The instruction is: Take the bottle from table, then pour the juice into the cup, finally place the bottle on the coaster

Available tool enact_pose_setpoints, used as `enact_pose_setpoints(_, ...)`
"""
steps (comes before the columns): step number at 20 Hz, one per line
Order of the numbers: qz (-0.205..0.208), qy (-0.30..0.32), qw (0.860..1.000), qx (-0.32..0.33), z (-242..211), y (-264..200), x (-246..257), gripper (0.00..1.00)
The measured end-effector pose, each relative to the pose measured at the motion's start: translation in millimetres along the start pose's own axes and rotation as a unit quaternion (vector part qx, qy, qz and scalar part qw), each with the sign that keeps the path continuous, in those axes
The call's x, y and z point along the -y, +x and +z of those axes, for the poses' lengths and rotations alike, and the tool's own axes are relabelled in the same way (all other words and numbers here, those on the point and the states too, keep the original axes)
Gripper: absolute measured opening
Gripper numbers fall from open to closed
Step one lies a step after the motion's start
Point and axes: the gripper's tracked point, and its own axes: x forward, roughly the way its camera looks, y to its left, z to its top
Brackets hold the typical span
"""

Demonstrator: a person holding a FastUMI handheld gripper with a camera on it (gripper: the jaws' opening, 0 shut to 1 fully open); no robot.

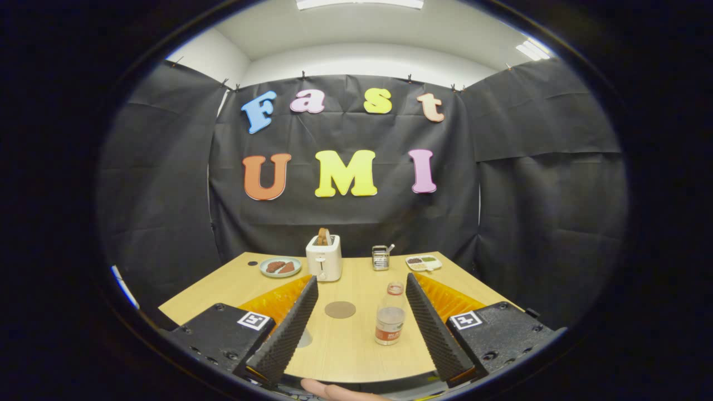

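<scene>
On the wooden table [223,289], a plate [280,267] with brown pieces sits far left at the back; a white toaster [324,257] holding toast stands just beside it; nearer, a round brown coaster [340,309] lies between the fingers; the gripper [362,287] is spread wide, gripping nothing; the clear bottle [390,314] stands upright near the right finger [431,326]; a small metal rack [381,257] and divided tray [424,263] sit beyond.

Black cloth [345,223] hangs clipped along its top edge as the booth's wall on three sides of a light wooden table [356,345]. Above it show a white wall [356,61] and ceiling light panels [359,4].
</scene>
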Motion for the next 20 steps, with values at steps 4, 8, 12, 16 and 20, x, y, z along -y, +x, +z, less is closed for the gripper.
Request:
enact_pose_setpoints(4,0.002,-0.001,1.0,0.001,-5,4,-2,1.0)
enact_pose_setpoints(8,0.006,-0.011,1.0,0.011,-20,15,-3,1.0)
enact_pose_setpoints(12,0.004,-0.018,1.0,-0.003,-54,37,6,1.0)
enact_pose_setpoints(16,-0.004,-0.011,1.0,-0.012,-79,63,23,1.0)
enact_pose_setpoints(20,-0.012,-0.009,1.0,-0.021,-102,85,37,1.0)
